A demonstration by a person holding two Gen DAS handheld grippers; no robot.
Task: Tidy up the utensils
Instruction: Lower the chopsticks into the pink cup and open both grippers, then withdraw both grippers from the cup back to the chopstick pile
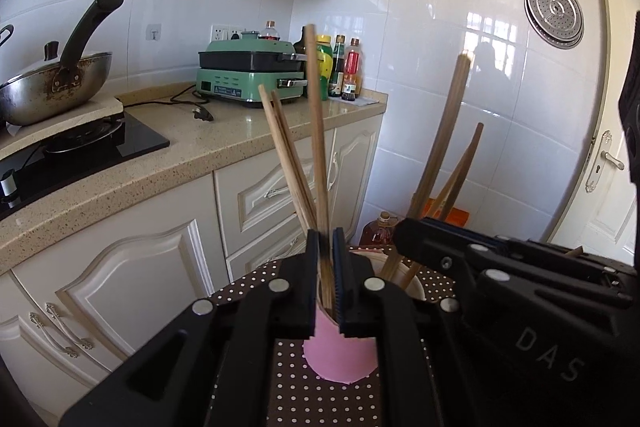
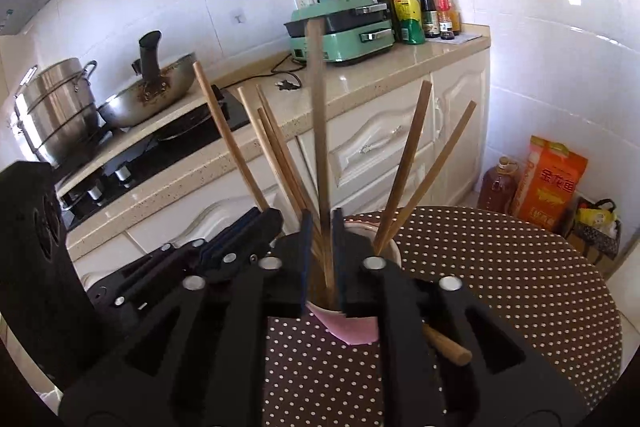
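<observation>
A pink cup (image 1: 340, 355) (image 2: 352, 327) stands on a brown polka-dot table (image 1: 312, 399) (image 2: 500, 267) and holds several wooden chopsticks. My left gripper (image 1: 327, 247) is shut on one upright chopstick (image 1: 318, 147) over the cup. My right gripper (image 2: 322, 227) is shut on another upright chopstick (image 2: 318, 131) over the same cup. The right gripper also shows in the left wrist view (image 1: 404, 227), holding its chopstick (image 1: 444, 135). One loose chopstick (image 2: 446, 345) lies on the table beside the cup.
A stone counter (image 1: 224, 143) with cream cabinets runs along the far side, bearing a wok (image 1: 56, 83), a steel pot (image 2: 56, 107), a green grill appliance (image 2: 344, 27) and sauce bottles (image 2: 424, 7). An oil bottle (image 2: 498, 183) and orange bag (image 2: 548, 179) stand on the floor.
</observation>
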